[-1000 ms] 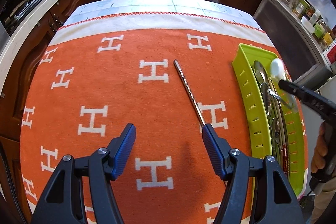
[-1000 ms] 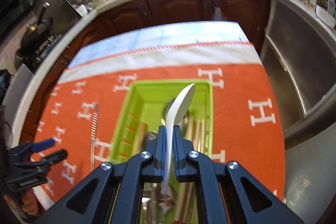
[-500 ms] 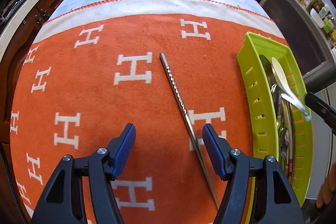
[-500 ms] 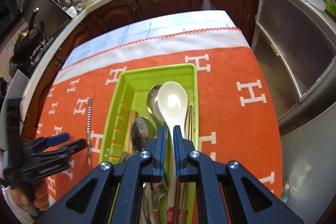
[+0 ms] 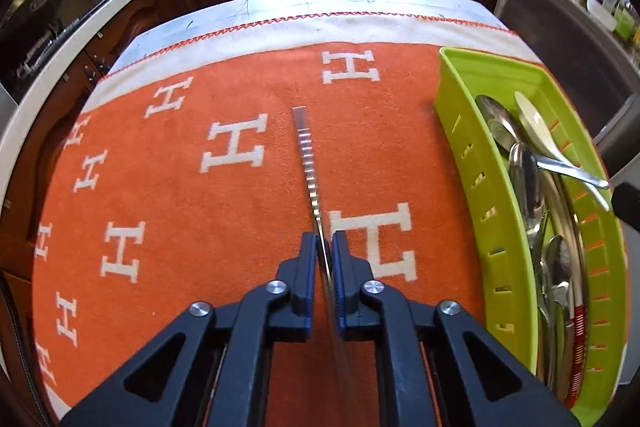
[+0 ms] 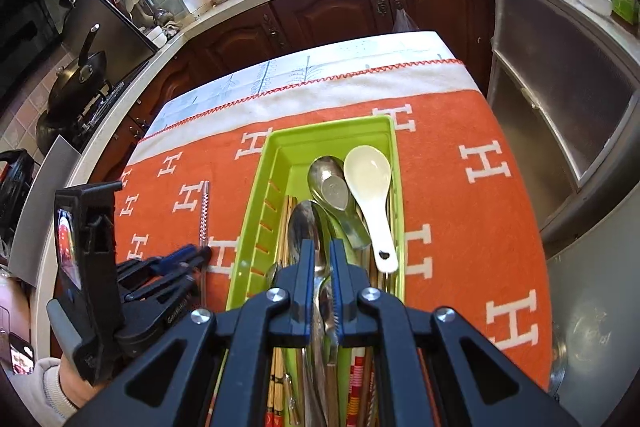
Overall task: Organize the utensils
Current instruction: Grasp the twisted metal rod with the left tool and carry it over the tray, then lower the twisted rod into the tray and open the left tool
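Observation:
A ridged metal stick (image 5: 306, 151) lies on the orange cloth and points away from me. My left gripper (image 5: 323, 243) has its jaws closed on the stick's near part, both blue pads against it. From the right wrist view the left gripper (image 6: 200, 255) sits left of the green tray (image 6: 332, 125), with the stick (image 6: 205, 211) reaching out beyond it. A white spoon (image 6: 366, 175) lies free in the tray beside metal spoons (image 6: 332, 183). Above the tray's near half my right gripper (image 6: 322, 251) is shut, nothing between its pads.
The orange cloth (image 5: 168, 187) with white H marks covers the table. The green tray (image 5: 468, 155) stands at its right edge and holds several utensils. Dark cabinets (image 6: 320, 11) and a counter curve behind. A steel unit (image 6: 560, 147) stands right of the table.
My left gripper came down over the stick and shut on it. The right gripper let the white spoon go into the tray and drew back towards me.

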Action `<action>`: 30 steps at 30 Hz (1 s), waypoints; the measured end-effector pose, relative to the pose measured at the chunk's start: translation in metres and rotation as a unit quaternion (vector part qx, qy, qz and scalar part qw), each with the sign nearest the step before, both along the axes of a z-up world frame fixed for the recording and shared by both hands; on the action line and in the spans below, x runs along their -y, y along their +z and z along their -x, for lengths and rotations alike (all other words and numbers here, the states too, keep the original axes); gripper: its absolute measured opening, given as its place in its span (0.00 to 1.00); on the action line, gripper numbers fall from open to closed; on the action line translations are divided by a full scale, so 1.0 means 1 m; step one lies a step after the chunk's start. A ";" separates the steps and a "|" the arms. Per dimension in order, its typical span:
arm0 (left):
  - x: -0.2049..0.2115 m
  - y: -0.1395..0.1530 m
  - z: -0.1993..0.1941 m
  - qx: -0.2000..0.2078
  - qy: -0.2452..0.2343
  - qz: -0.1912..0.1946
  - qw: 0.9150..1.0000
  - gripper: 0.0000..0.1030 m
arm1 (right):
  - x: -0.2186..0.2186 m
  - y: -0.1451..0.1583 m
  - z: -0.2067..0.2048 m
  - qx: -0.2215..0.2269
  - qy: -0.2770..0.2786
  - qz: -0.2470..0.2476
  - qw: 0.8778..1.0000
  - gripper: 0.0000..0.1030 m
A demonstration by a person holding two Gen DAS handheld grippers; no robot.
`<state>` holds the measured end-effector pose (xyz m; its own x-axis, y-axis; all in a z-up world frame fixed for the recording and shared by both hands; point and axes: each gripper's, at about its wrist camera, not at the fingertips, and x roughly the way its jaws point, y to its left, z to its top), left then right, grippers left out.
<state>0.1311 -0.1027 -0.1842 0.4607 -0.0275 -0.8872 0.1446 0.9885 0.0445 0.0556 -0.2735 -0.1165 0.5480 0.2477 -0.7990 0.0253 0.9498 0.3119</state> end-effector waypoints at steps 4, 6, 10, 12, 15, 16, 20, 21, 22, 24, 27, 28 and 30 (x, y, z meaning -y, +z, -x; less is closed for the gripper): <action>-0.019 0.001 -0.002 -0.016 0.015 0.054 0.998 0.03 | 0.006 -0.002 0.008 -0.001 -0.008 -0.012 1.000 0.07; -0.029 0.003 0.001 -0.023 0.024 0.074 0.997 0.03 | 0.008 -0.003 0.011 -0.002 -0.010 -0.014 1.000 0.07; -0.050 0.011 0.001 -0.038 0.041 0.116 0.992 0.03 | 0.011 -0.006 0.015 -0.007 -0.015 -0.021 1.000 0.07; -0.056 0.018 0.003 -0.037 0.042 0.128 0.990 0.03 | 0.011 -0.007 0.017 -0.008 -0.016 -0.024 1.000 0.07; -0.055 0.036 0.011 -0.029 0.034 0.144 0.989 0.03 | 0.010 -0.009 0.019 -0.011 -0.016 -0.029 0.999 0.07; -0.053 0.044 0.015 -0.026 0.028 0.149 0.988 0.03 | 0.010 -0.009 0.019 -0.012 -0.016 -0.029 0.999 0.07; -0.032 0.068 0.022 -0.022 -0.003 0.160 0.987 0.03 | 0.009 -0.008 0.022 -0.016 -0.018 -0.033 0.999 0.07; -0.025 0.074 0.024 -0.020 -0.013 0.161 0.987 0.04 | 0.010 -0.007 0.023 -0.016 -0.020 -0.034 0.999 0.07; -0.017 0.079 0.025 -0.020 -0.022 0.162 0.986 0.04 | 0.010 -0.006 0.024 -0.015 -0.021 -0.034 0.999 0.07; -0.005 0.085 0.027 -0.027 -0.036 0.167 0.985 0.04 | 0.011 -0.004 0.024 -0.014 -0.023 -0.032 0.999 0.07; 0.018 0.089 0.029 -0.044 -0.054 0.177 0.982 0.04 | 0.012 0.000 0.026 -0.012 -0.024 -0.031 0.999 0.07; 0.025 0.089 0.028 -0.050 -0.058 0.178 0.981 0.04 | 0.012 0.001 0.027 -0.011 -0.025 -0.031 0.999 0.07; 0.039 0.088 0.026 -0.063 -0.063 0.182 0.979 0.04 | 0.013 0.002 0.028 -0.010 -0.025 -0.031 0.999 0.07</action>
